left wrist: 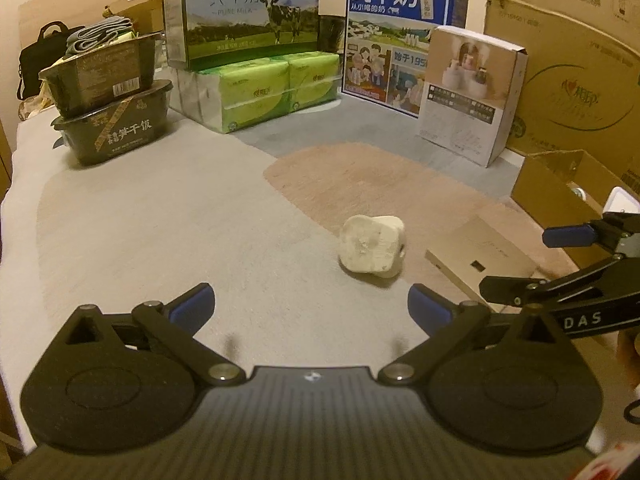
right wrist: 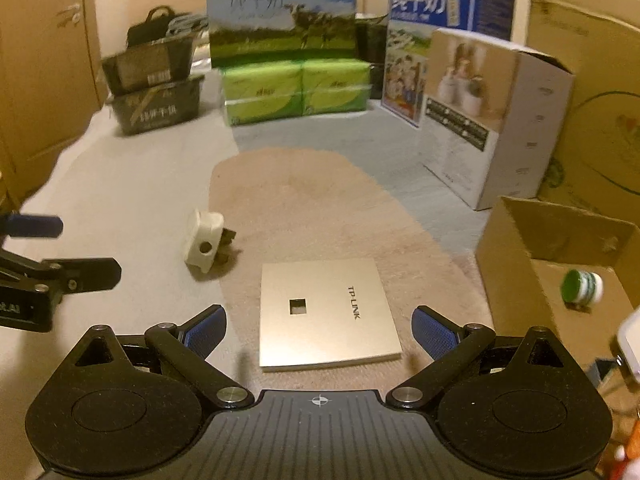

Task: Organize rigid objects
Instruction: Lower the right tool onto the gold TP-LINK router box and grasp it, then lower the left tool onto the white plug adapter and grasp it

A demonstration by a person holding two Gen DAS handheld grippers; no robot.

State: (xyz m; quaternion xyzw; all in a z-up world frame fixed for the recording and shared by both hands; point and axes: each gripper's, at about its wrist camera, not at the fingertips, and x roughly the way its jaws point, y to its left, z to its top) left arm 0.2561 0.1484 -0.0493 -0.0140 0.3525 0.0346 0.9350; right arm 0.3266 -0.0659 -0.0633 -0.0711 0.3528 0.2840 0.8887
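the desk (left wrist: 140, 216), covered in a pale cloth with a tan oval patch at its middle, carries everything here. along its far edge stand the biggest things: a green-and-blue milk carton (left wrist: 244, 12) resting on a shrink-wrapped pack of green tissue packets (left wrist: 276, 88), and a blue milk carton (left wrist: 396, 36) just right of them. in front of the blue carton stands a white-and-beige product box (left wrist: 468, 96), upright, its top flap loose. at the far left corner two dark instant-meal tubs (left wrist: 108, 116) are stacked, the upper one tilted. at the right edge sits an open cardboard box (right wrist: 516, 264), and inside it lies a small white bottle with a green cap (right wrist: 582, 286), on its side. on the tan patch, toward the near edge, a flat gold tp-link plate (right wrist: 326, 314) lies face up with a square hole in it, near the cardboard box. just left of it, apart from it, a white plug adapter (right wrist: 204, 246) lies tipped on its side, metal prongs pointing toward the right. the right gripper (right wrist: 320, 334) hangs over the near edge with its blue-padded jaws spread wide to either side of the plate's near end, gripping nothing. the left gripper (left wrist: 310, 312) is likewise spread wide and empty, the adapter lying beyond its right finger.
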